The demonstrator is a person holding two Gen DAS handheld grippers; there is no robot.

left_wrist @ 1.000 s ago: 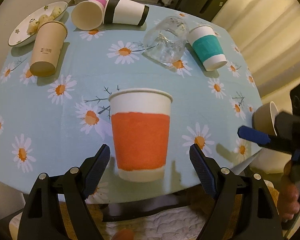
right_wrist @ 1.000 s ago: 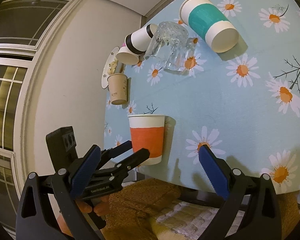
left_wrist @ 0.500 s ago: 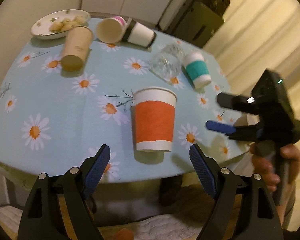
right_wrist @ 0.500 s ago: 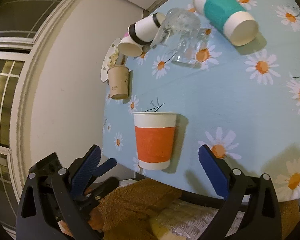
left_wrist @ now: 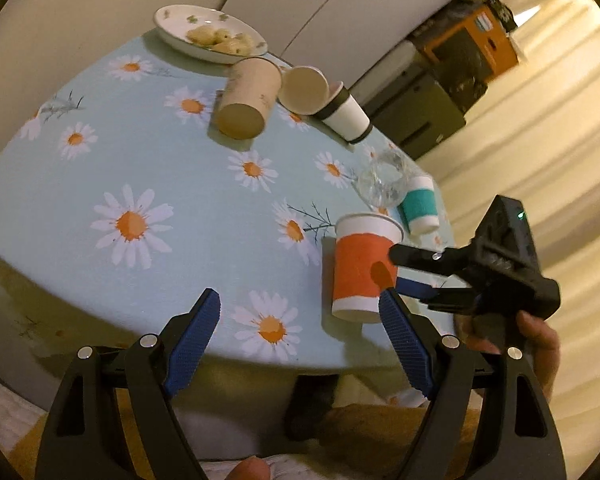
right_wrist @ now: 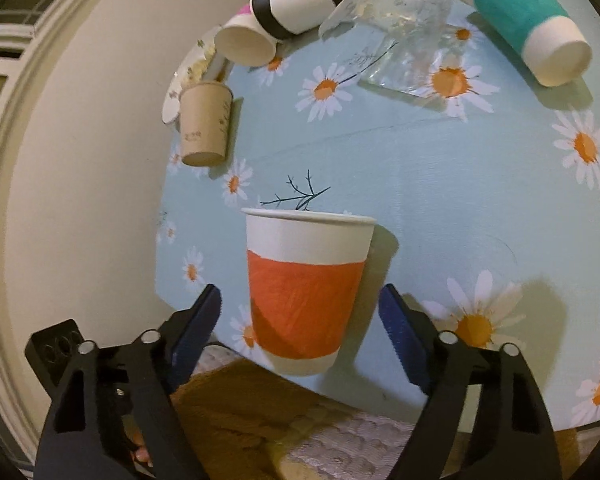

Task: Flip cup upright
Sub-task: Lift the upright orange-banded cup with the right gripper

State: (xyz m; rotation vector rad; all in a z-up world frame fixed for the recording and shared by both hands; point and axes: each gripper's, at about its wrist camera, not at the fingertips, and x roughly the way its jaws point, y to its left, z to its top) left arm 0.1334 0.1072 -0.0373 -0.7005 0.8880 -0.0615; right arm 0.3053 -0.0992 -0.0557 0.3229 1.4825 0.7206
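Note:
An orange-banded paper cup point(left_wrist: 360, 268) stands upright near the front edge of the daisy tablecloth point(left_wrist: 148, 168). In the right wrist view the cup point(right_wrist: 304, 292) sits between my open right fingers without touching either. My right gripper point(right_wrist: 300, 320) also shows in the left wrist view point(left_wrist: 396, 270), open, its fingers at the cup's right side. My left gripper point(left_wrist: 296, 320) is open and empty, pulled back left of the cup over the table's front edge.
Several cups lie on their sides: a brown one point(left_wrist: 246, 104), a pink-based one point(left_wrist: 304, 90), a black-banded one point(left_wrist: 346, 118), a teal one point(left_wrist: 420, 210). A glass point(left_wrist: 382, 184) lies beside the teal cup. A plate with food point(left_wrist: 208, 38) sits at the back.
My right gripper has moved in so that the orange cup stands between its fingers. My left gripper has drawn back and to the left, away from the cup.

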